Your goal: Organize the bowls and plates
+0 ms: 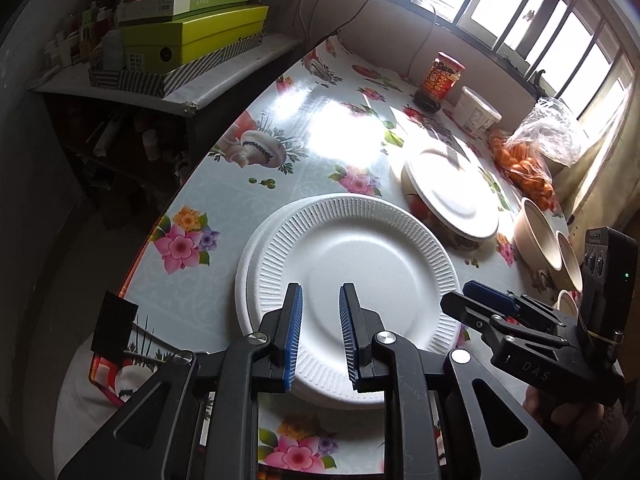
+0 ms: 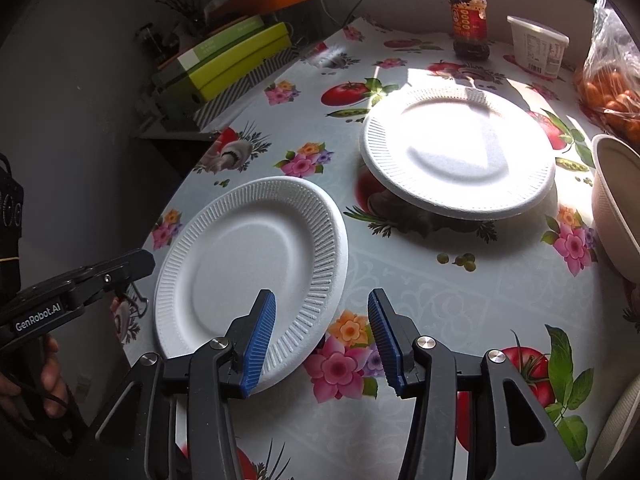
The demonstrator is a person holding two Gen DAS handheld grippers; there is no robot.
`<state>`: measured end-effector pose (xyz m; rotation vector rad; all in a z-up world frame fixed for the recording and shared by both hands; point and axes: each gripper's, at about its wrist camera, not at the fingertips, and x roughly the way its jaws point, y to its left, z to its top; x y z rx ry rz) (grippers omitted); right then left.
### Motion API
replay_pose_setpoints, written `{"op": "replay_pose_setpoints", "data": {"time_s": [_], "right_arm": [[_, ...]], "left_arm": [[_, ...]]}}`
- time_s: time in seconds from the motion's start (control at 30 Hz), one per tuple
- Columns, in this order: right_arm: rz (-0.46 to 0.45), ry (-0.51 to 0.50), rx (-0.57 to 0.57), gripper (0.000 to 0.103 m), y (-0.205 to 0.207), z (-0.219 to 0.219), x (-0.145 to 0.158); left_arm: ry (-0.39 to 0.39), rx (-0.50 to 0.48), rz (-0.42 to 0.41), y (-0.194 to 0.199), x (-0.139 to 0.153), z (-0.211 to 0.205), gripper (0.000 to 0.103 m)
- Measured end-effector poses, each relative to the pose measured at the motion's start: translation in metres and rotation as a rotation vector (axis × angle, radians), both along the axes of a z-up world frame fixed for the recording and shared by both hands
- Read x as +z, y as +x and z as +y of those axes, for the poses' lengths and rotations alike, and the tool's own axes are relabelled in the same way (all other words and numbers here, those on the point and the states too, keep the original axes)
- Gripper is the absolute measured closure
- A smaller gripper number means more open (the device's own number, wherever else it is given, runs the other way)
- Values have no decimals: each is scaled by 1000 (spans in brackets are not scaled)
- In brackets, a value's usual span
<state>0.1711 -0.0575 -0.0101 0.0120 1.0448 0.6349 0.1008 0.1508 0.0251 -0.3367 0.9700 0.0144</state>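
Note:
A white foam plate lies near the table's front left edge, and a second rim shows under it on the left. My left gripper hovers over its near side, its jaws a narrow gap apart with nothing between them. At the plate's right rim my right gripper stands open; its left finger overlaps the rim and the right one is over the tablecloth. Another white plate sits farther back, raised on something beneath it. Beige bowls stand at the right.
A sauce jar, a white tub and a bag of oranges line the far side under the window. Green boxes are stacked on a shelf to the left. The round table's edge curves along the left.

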Motion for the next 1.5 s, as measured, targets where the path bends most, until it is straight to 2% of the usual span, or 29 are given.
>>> {"op": "replay_pose_setpoints", "data": {"time_s": [0.2, 0.8, 1.13, 1.5], "right_arm": [[2, 11, 40, 55, -6, 6, -2], [-8, -44, 125, 55, -15, 34, -6], [-103, -63, 43, 55, 0, -16, 33], [-154, -63, -63, 55, 52, -75, 72]], "left_arm": [[6, -4, 0, 2, 2, -5, 83], [8, -3, 11, 7, 2, -5, 83], [9, -63, -4, 34, 14, -31, 83], [-9, -113, -9, 81, 30, -61, 83]]}}
